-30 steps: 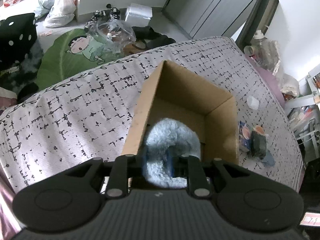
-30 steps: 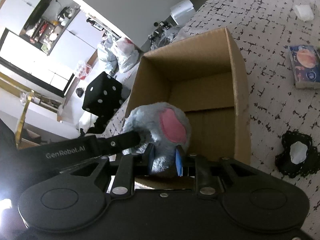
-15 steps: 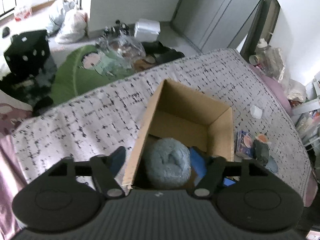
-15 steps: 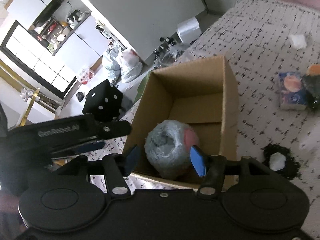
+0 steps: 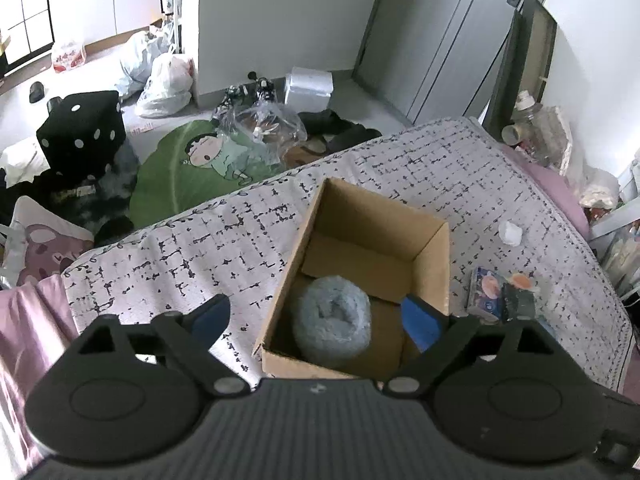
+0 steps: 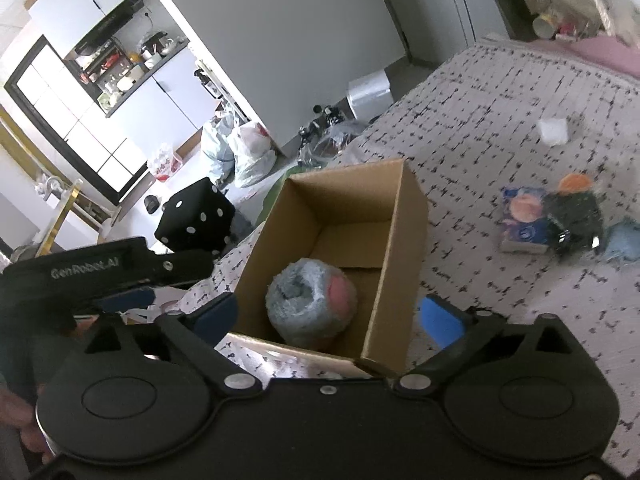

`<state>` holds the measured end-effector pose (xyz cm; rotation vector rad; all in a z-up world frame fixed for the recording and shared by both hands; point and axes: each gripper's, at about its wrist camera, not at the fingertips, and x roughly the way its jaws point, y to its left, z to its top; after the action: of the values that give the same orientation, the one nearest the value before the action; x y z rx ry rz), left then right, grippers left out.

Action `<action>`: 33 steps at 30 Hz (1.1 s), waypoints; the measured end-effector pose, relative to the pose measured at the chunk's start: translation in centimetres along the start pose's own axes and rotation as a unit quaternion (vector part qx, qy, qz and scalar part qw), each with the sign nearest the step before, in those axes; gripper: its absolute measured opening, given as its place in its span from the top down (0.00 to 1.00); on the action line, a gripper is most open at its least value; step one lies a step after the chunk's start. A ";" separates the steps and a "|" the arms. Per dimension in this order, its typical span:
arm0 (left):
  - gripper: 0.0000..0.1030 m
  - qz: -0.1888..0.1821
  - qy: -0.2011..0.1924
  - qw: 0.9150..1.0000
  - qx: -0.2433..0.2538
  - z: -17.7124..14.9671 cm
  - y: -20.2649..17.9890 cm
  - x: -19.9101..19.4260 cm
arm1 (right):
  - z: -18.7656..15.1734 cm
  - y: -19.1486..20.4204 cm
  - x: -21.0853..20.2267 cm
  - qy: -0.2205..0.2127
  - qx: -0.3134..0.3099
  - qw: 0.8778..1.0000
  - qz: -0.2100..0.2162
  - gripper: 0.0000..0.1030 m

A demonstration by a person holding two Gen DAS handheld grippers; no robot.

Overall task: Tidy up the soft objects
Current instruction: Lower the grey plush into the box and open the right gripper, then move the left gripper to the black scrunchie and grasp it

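A fluffy blue-grey soft toy (image 5: 332,322) with a pink patch (image 6: 340,292) lies inside an open cardboard box (image 5: 434,264) on the patterned bedspread. It also shows in the right wrist view (image 6: 308,306), in the box (image 6: 404,216). My left gripper (image 5: 316,316) is open and empty, raised above the box's near end. My right gripper (image 6: 332,314) is open and empty, also above the box. The left gripper's body (image 6: 104,272) shows at the left of the right wrist view.
On the bedspread (image 5: 200,240) right of the box lie a tissue pack (image 6: 524,220), a dark lacy item (image 6: 572,212), a light blue item (image 6: 624,240) and a white wad (image 6: 554,130). On the floor are a black dice cushion (image 5: 82,128), a green mat and bags.
Both grippers opened and let go of the soft toy, which now rests in the box. Both have pulled back and up from the box.
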<state>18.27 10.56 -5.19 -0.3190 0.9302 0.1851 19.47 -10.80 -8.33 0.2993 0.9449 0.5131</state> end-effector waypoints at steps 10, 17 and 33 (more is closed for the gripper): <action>0.00 -0.009 -0.023 0.999 0.023 -0.6 -2.3 -2.3 | 0.3 -2.0 -3.7 -0.054 -0.019 0.998 -0.030 0.00; 0.00 -0.014 -0.037 0.999 0.032 -1.4 -4.1 -3.2 | 0.2 -3.5 -5.9 -0.061 -0.046 0.995 -0.060 0.00; 0.00 -0.030 -0.031 0.998 0.055 -3.3 -8.8 -4.0 | 0.7 -7.8 -10.7 -0.113 -0.055 0.987 -0.096 0.00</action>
<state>15.99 1.06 -2.11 -0.2380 0.8656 0.0867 17.12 -23.16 -4.12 0.1612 0.7124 0.3451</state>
